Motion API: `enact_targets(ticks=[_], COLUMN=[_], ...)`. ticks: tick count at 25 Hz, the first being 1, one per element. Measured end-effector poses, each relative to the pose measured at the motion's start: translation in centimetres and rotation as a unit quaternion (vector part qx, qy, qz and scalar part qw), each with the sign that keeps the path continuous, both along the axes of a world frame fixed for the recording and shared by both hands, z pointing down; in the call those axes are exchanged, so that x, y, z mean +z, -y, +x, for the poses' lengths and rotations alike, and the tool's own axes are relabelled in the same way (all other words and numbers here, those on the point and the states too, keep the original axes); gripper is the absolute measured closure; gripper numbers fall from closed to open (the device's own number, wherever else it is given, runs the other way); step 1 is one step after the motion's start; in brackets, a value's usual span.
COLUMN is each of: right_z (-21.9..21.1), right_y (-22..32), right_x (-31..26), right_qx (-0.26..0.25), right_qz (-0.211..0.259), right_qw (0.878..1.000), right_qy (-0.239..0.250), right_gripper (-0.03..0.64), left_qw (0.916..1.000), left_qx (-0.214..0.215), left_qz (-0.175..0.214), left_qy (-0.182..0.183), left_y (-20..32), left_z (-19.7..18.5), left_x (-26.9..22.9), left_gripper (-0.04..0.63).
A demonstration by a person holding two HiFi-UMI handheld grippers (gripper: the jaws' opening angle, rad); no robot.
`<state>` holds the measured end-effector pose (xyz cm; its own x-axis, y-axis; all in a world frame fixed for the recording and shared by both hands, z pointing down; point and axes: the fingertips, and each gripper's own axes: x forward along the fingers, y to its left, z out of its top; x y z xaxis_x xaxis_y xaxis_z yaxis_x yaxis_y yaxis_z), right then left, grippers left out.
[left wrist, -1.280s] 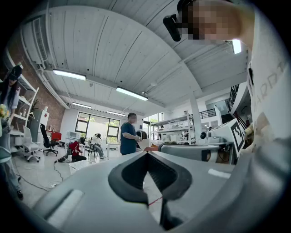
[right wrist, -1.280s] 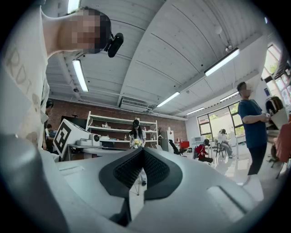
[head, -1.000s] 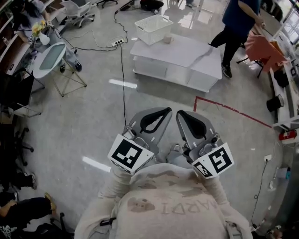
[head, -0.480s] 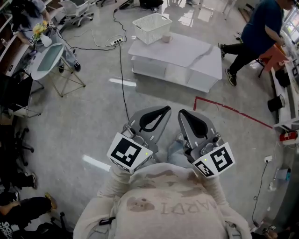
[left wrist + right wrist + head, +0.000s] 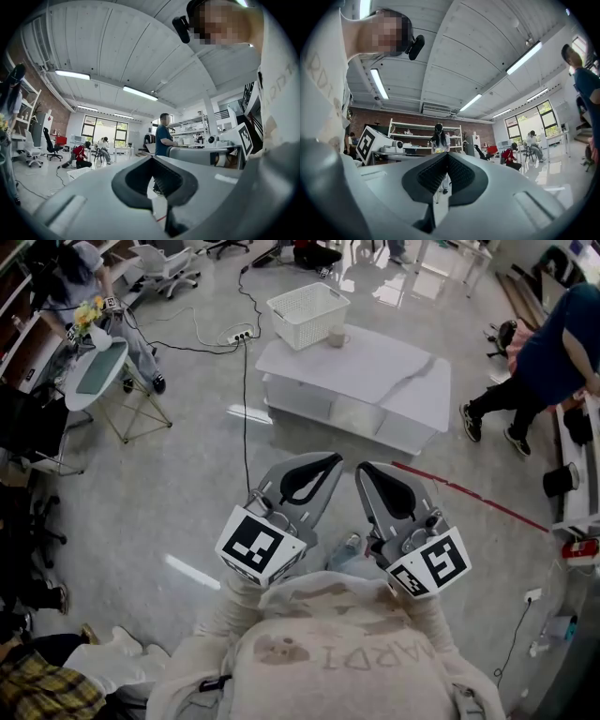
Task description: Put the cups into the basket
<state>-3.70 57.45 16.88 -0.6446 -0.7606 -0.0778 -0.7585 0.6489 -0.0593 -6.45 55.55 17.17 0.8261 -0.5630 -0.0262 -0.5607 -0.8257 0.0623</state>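
The left gripper and right gripper are held side by side near the person's chest, each with its jaws pressed together on nothing. Well beyond them, a cup is seen on the white table, just beside the white basket.

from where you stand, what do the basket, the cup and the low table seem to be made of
The basket looks like white plastic, matte, with open lattice walls. The cup is pale and smooth, perhaps ceramic or plastic; it is too small to tell. The low table has a smooth white top with a dark vein, so marble or a marble-look board.
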Motion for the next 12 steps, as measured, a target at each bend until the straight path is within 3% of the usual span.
enact_targets(ticks=[12], right_z=[13.2], right_y=[8.7], right_x=[0.3], right_qx=[-0.017], right_qz=[0.004], right_qw=[1.0], right_qy=[0.007], right_gripper=[0.591], left_qw=[0.9997], left_qx=[-0.012], left_qz=[0.02], left_qy=[-0.008], left_y=[9.1], left_z=[13.4], left_x=[-0.6], left_gripper=[0.594])
